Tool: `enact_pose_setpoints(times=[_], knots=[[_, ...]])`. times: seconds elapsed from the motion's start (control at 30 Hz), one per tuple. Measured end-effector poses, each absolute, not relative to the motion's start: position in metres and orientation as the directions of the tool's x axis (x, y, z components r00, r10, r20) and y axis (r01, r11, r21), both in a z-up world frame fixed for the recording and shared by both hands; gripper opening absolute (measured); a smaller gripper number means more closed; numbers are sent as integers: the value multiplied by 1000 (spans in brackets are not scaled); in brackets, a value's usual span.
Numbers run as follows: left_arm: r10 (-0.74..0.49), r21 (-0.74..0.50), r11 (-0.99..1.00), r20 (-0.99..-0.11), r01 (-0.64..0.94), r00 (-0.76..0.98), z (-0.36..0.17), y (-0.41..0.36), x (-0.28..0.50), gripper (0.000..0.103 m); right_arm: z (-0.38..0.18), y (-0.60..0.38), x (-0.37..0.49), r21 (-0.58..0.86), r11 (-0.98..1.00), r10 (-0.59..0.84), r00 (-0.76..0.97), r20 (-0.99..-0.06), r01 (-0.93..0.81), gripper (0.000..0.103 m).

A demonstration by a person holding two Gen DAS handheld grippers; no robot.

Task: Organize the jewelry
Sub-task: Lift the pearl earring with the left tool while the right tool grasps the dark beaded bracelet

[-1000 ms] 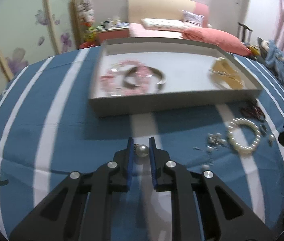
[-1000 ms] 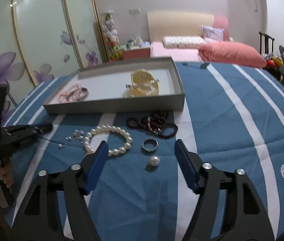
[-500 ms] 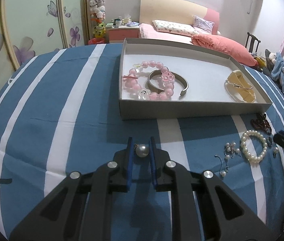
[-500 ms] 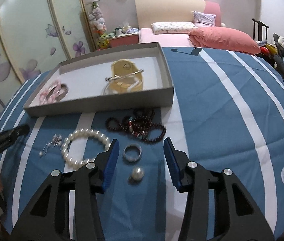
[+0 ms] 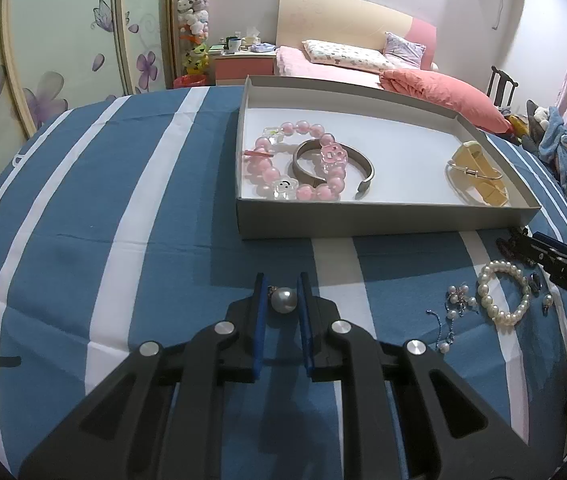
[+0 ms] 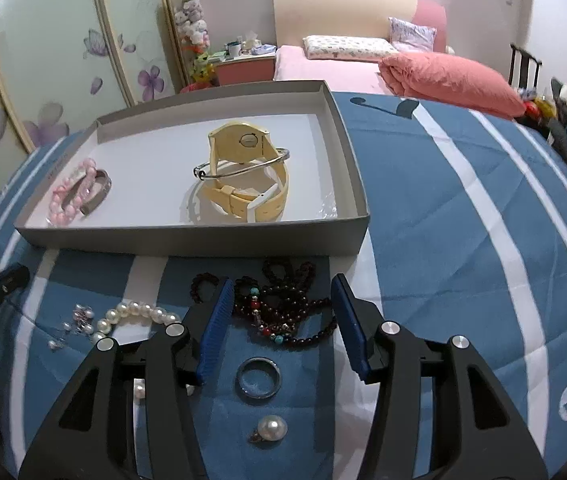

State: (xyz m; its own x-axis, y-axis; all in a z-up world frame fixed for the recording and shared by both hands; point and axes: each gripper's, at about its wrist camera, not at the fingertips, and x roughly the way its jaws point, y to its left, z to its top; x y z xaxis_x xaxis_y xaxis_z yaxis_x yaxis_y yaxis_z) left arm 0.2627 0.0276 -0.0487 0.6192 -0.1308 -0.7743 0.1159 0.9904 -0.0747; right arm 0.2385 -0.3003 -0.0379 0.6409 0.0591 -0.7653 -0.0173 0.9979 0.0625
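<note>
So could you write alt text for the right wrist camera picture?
A hand-held tool with open blue fingers hangs over a dark beaded bracelet on a blue striped bedspread. A ring and a pearl earring lie nearer. Behind, a grey tray holds a yellow watch.

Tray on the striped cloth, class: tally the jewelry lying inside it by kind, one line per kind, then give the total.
Inside the tray:
Bead bracelets: 1, the pink bead bracelet
Metal bangles: 2, the wide grey cuff and the thin silver bangle
Watches: 1, the yellow watch
Total: 4
</note>
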Motion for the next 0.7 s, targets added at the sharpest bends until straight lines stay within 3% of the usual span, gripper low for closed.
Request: enact_pose_setpoints(times=[0.13, 0.23, 0.3, 0.33, 0.37, 0.43, 0.7], knots=[[-134, -76, 990, -774, 119, 618, -48, 27, 263, 16, -38, -295, 235, 27, 999, 37, 637, -770, -27, 52], [-134, -76, 990, -774, 119, 618, -48, 27, 263, 16, -40, -297, 237, 29, 999, 37, 633, -773, -23, 63], [-135, -77, 990, -775, 120, 618, -48, 26, 264, 16, -42, -298, 238, 33, 999, 40, 625, -780, -24, 63], [-135, -77, 990, -775, 120, 618, -48, 26, 264, 16, -40, -299, 238, 31, 999, 41, 625, -779, -28, 57], [-135, -77, 990, -775, 120, 618, -48, 26, 264, 16, -38, -299, 236, 30, 999, 47, 631, -775, -37, 35], [-135, -77, 990, -775, 119, 618, -48, 26, 264, 16, -36, -302, 236, 47, 998, 60, 627, -777, -37, 17], [-134, -75, 990, -765, 120, 630, -45, 24, 263, 15, -25, -313, 222, 146, 988, 138, 685, -716, -47, 10]])
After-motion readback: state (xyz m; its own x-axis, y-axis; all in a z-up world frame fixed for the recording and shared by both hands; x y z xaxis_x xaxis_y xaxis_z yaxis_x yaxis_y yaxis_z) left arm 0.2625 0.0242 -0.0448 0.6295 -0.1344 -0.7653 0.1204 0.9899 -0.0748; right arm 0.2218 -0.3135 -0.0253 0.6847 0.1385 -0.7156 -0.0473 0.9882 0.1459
